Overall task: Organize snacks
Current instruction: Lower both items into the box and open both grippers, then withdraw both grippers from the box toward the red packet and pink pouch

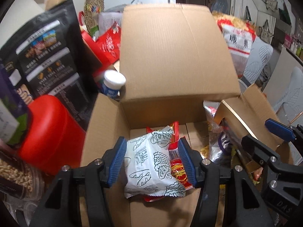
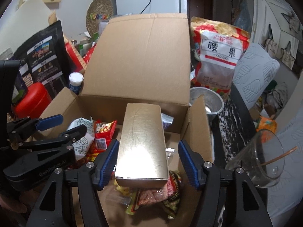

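— What sits between the left gripper (image 1: 152, 161) pads?

— A white snack packet (image 1: 151, 162) with line drawings and a red packet (image 1: 177, 167) behind it, both pressed by the blue pads, above the open cardboard box (image 1: 170, 56).

— And around it?

— A red canister (image 1: 51, 132) and a black pouch (image 1: 47, 56) at left, a white-capped bottle (image 1: 113, 84) by the flap, and the right gripper (image 1: 265, 140) beside a gold box (image 1: 238, 113).

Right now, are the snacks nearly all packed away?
Partly. The gold box and loose packets already lie in the cardboard box, with the right claw open around the gold box. The left claw grips a white packet. The cashew bag still waits outside.
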`<state>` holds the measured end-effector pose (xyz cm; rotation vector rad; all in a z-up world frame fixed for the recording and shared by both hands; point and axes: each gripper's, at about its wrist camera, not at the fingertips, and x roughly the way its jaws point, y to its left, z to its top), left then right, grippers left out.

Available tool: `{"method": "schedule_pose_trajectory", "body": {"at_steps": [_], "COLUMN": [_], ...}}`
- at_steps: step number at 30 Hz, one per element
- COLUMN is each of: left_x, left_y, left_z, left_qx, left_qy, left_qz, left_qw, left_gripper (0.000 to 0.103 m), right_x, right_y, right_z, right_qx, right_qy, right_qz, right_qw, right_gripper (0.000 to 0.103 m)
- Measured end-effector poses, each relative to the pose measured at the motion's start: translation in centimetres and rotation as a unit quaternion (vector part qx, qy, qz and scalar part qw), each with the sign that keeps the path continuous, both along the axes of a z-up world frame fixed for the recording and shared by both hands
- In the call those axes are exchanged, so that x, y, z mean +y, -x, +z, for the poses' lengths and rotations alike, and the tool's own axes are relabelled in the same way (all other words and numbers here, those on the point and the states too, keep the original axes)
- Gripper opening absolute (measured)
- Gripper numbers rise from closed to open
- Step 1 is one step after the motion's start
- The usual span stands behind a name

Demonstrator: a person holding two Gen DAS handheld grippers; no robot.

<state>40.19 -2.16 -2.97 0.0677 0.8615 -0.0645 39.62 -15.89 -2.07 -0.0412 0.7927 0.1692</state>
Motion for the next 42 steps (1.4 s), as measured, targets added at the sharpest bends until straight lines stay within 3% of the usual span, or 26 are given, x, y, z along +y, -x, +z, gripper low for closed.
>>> {"method": "schedule_pose_trajectory", "body": {"at_steps": [12, 26, 42], "left_x": [0.7, 1.7, 3.9], "left_y": [4.6, 15.1, 24.8], "left_z": [3.5, 7.5, 7.5], "left_qx": [-0.044, -0.079, -0.079], "left_qy": [0.018, 0.029, 0.042], "left_qz": [-0.014, -0.044, -0.044], "left_qw": [0.9988, 0.9955, 0.9950], "left_gripper": [0.056, 0.056, 0.056], "right_x": [1.0, 1.6, 2.8], "right_y": [4.8, 14.7, 23.5], "right_z": [3.4, 7.5, 6.6], "right_qx": [-0.041, -0.093, -0.098], "right_qy": [0.000, -0.008, -0.019], "right_qz": [0.008, 0.020, 0.041], "right_qw": [0.999, 0.995, 0.994], "right_gripper": [0.064, 0.064, 0.064]}}
